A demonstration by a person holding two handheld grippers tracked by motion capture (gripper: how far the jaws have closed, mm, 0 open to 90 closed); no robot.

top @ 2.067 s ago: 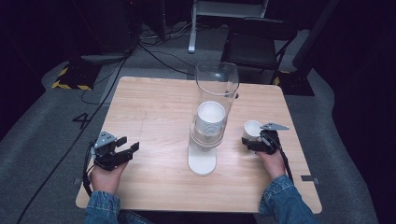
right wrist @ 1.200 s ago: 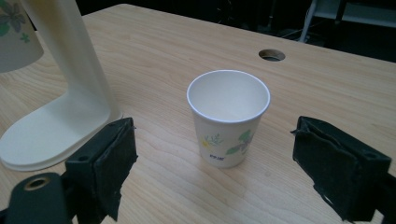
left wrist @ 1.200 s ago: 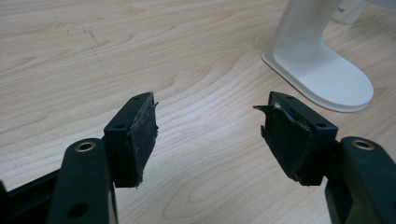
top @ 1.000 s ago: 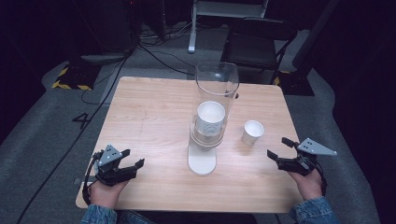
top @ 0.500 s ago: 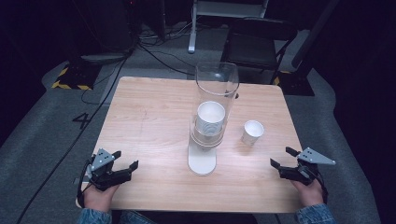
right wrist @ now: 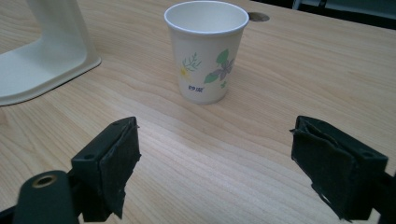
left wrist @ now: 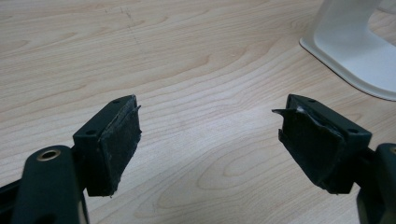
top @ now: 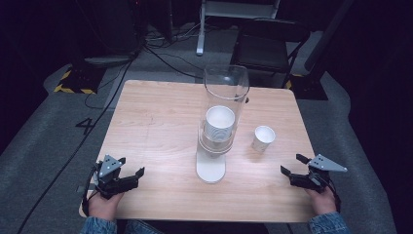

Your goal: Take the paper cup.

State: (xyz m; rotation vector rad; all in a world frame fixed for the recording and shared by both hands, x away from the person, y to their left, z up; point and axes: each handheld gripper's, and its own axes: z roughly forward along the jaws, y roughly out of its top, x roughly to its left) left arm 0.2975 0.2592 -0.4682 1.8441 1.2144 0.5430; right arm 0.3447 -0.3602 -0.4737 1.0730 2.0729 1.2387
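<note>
left tongs point(top: 130, 176): jaws apart, empty | right tongs point(top: 292, 166): jaws apart, seemingly empty

Bright tabletop, dark surroundings, sharp focus

A dim lab or recording studio: a bare wooden table point(top: 160, 122) stands on grey carpet point(top: 44, 161), with black cables point(top: 160, 53) trailing across the floor at the top of the frame. Yellow-black hazard tape point(top: 68, 83) marks the upper left, a painted 4 point(top: 85, 126) sits at left, and a black chair point(top: 268, 48) waits behind.
</note>
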